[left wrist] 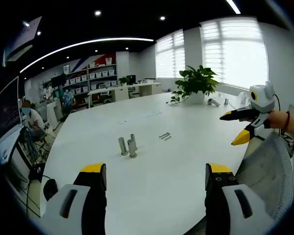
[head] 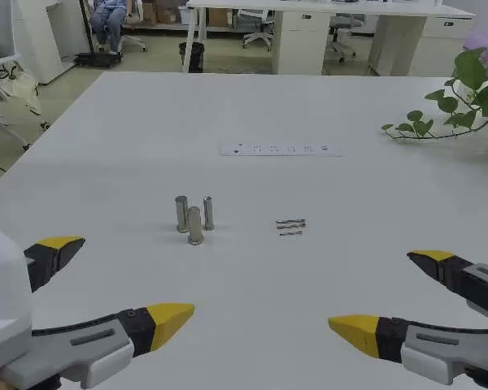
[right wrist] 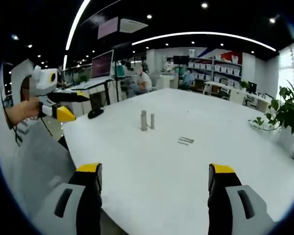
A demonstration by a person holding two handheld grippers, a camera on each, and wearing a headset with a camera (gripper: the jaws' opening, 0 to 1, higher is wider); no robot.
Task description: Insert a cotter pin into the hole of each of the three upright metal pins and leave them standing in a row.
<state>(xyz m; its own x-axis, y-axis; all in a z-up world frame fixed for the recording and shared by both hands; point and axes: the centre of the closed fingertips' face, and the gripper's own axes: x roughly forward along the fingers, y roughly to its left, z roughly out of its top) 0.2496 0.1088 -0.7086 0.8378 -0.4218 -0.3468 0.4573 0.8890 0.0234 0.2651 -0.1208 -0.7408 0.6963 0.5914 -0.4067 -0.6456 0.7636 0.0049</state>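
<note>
Three upright metal pins (head: 193, 218) stand clustered on the white table (head: 244, 146), also seen as metal pins (left wrist: 128, 146) and metal pins (right wrist: 147, 120). To their right lie a few thin cotter pins (head: 290, 225), cotter pins (left wrist: 164, 136), cotter pins (right wrist: 185, 141), flat on the table. My left gripper (head: 114, 280) hovers open at the near left edge, well short of the pins. My right gripper (head: 394, 292) is open at the near right, nothing between its yellow-tipped fingers. Each gripper appears in the other's view: the right gripper (left wrist: 242, 125) and the left gripper (right wrist: 63, 105).
A white power strip (head: 281, 149) lies flat beyond the pins. A leafy plant (head: 464, 97) trails in at the far right edge. Desks, chairs and a seated person (head: 108, 20) are behind the table.
</note>
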